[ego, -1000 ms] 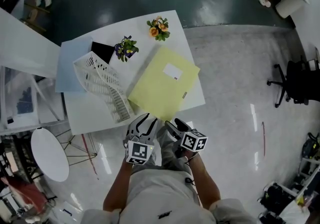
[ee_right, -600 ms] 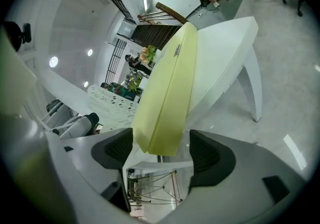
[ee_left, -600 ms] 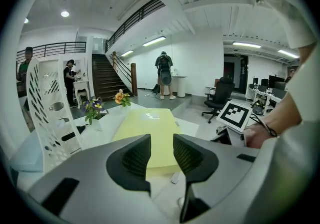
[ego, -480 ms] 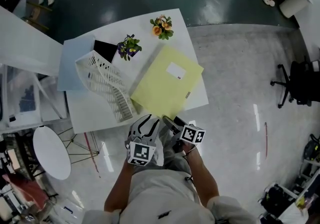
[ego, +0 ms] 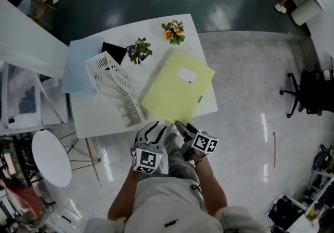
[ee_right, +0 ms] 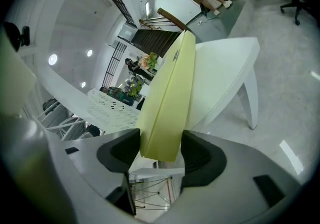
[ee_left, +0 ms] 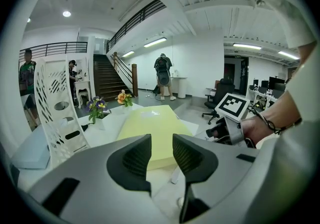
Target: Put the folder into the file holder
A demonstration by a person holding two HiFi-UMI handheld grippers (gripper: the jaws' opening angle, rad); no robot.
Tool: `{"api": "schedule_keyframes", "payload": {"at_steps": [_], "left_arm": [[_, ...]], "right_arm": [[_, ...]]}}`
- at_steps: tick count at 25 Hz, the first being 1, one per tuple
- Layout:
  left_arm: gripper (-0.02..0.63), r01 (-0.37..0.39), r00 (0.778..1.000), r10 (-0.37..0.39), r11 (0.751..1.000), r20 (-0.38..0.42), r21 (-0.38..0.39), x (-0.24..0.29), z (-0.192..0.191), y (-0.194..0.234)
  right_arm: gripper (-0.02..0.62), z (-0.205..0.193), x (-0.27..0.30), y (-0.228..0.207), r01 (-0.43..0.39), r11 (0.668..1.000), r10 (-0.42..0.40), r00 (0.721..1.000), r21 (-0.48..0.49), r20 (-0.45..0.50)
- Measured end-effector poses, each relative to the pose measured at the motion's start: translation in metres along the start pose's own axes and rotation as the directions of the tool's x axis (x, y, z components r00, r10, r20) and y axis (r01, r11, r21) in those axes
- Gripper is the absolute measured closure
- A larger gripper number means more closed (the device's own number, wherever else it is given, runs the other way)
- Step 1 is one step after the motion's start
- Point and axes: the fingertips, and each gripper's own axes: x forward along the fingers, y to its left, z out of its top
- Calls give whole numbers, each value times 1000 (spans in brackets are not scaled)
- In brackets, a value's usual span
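A pale yellow folder lies flat on the white table, its near corner over the front edge. The white perforated file holder lies to its left. My right gripper is at that near corner. In the right gripper view the folder's edge fills the gap between the closing jaws of my right gripper, and both pads touch it. My left gripper hovers just off the table's front edge. In the left gripper view my left gripper stands slightly apart on nothing, facing the folder and the holder.
A purple flower pot and an orange one stand at the table's far side. A light blue sheet and a black item lie behind the holder. An office chair and a round white stool stand on the floor.
The right gripper has edged forward onto the folder's near corner. The left gripper, the folder and the file holder keep their places.
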Motion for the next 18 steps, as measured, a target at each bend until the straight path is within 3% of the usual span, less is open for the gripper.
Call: {"api": "schedule_keyframes", "payload": {"at_steps": [9, 18], "left_arm": [[463, 41, 998, -41, 999, 44, -3, -1, 20, -5], [463, 60, 994, -60, 998, 92, 6, 11, 58, -8]], "right_arm": [[344, 31, -57, 24, 123, 983, -128, 991, -138, -32], [348, 66, -92, 51, 230, 911, -274, 958, -342, -87]]}}
